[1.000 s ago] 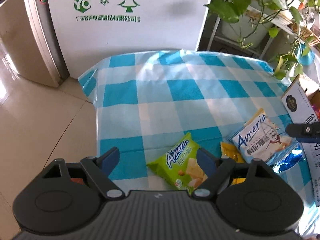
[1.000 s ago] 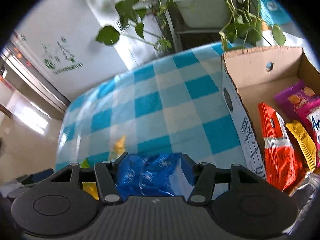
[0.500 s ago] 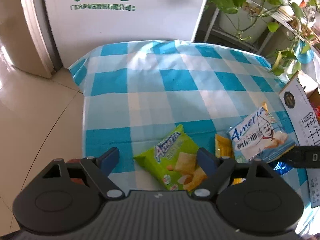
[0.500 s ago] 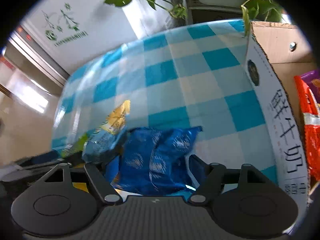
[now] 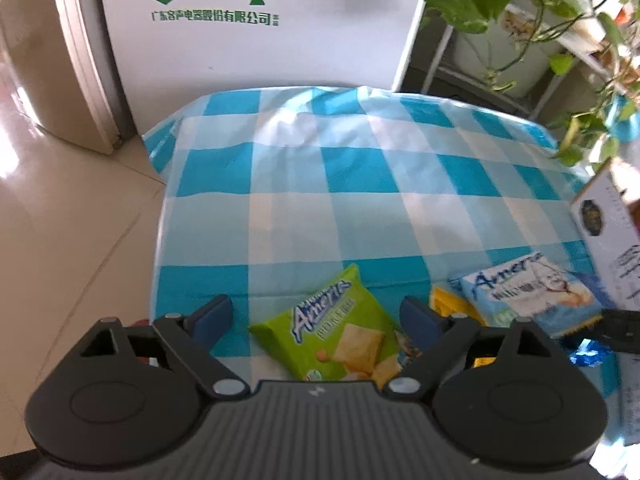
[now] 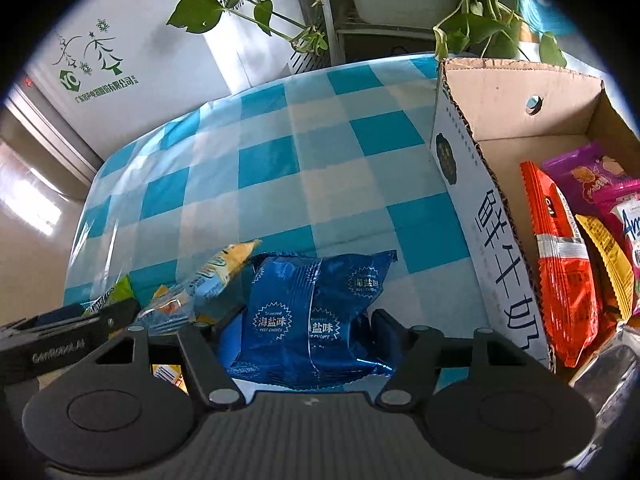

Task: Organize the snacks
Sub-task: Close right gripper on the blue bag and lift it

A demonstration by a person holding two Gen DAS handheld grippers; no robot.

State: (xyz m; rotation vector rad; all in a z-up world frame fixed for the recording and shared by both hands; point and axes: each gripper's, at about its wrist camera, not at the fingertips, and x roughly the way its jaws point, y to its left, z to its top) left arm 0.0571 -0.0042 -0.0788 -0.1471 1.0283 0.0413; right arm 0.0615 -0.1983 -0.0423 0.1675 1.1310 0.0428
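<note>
Left claw [image 5: 316,316] first: I've got it spread wide over the near edge of the tabletop [image 5: 320,208], nothing between its blue pads. The green snack pack [image 5: 332,332] lies flat in the gap, closer to the right-hand pad, touching neither as far as I can see. Its long axis runs diagonally, one corner pointing up and away toward the far side of the tabletop, the printed end with the cracker picture toward me.

Just right of it there's a pale blue snack pack [image 5: 528,296], also flat, long axis tilted the same diagonal way, overlapping a yellow packet [image 5: 444,304] that peeks out beneath its near-left corner.

Over on the right wrist view, my right claw [image 6: 304,328] sits partly open with the dark blue seaweed pack [image 6: 316,312] filling the gap. Both pads look pressed up to the pack's sides, but I can't tell whether they're truly gripping or only bracketing it. The pack's long axis points away from me, its crimped top edge toward the far side of the tabletop.

The cardboard box [image 6: 488,216] stands just right of it, open-topped, with an orange packet [image 6: 560,264] lying lengthwise along its near wall and purple packs [image 6: 584,176] beside that.
</note>
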